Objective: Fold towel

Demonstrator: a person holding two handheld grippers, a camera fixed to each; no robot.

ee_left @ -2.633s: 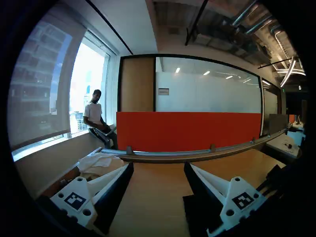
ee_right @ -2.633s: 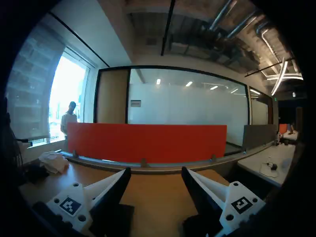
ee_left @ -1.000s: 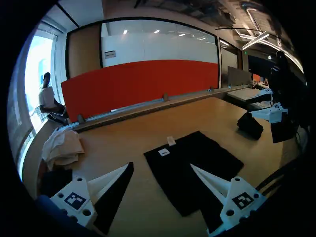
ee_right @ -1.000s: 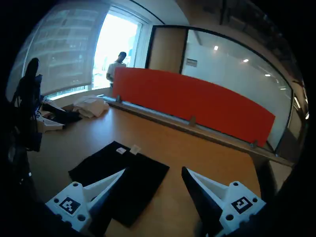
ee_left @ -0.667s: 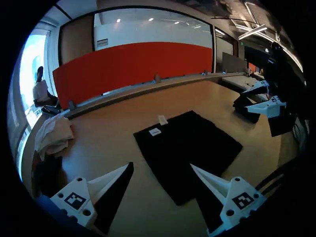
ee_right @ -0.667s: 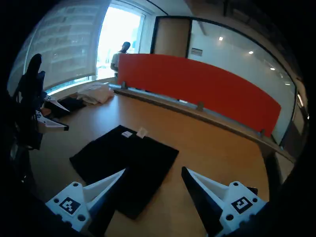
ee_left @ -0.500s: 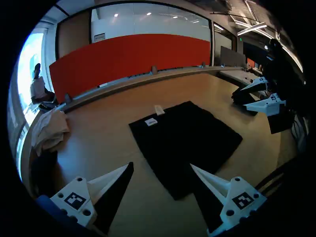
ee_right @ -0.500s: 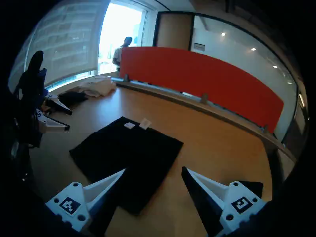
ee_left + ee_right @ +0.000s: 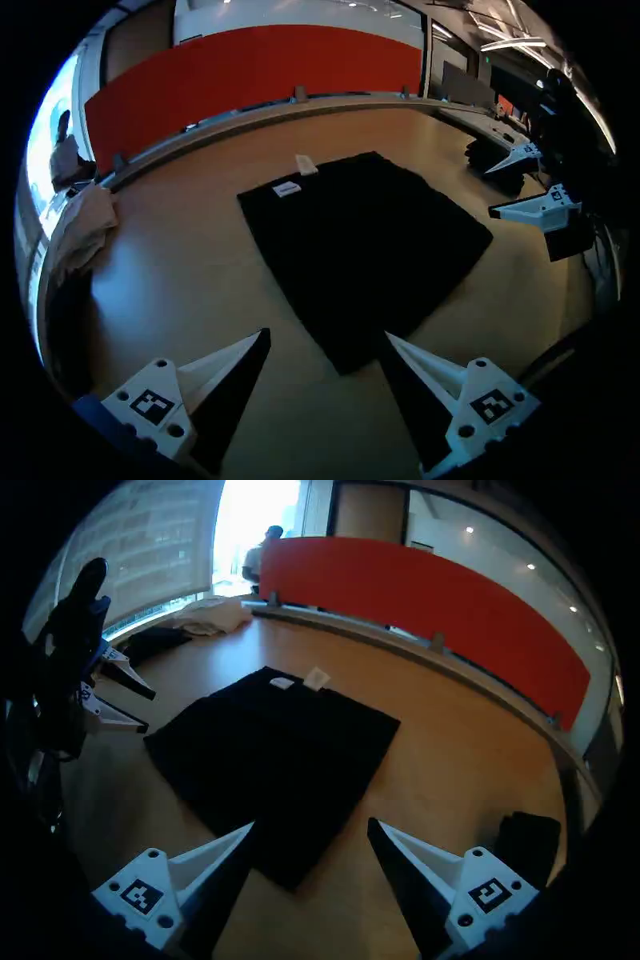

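Left gripper (image 9: pixel 326 336): fingers spread wide apart, nothing between them, held over the wooden table (image 9: pixel 176 264). Right gripper (image 9: pixel 310 824): fingers likewise spread, gripping nothing. Black towel (image 9: pixel 364 240): lies flat and unfolded on the table, directly ahead of both grippers; its nearest corner sits just ahead of the left gripper, between its fingertips, and another corner lies just ahead of the right gripper's tips. Two small white tags (image 9: pixel 286 189): at the towel's edge farthest from the left gripper. Pale cloth heap (image 9: pixel 84 228): far to the left gripper's left, by the table's edge. Dark folded cloth (image 9: pixel 528 840): to the right gripper's right, well apart from the towel. Red partition (image 9: pixel 256 64): beyond the towel, along the table's far side.
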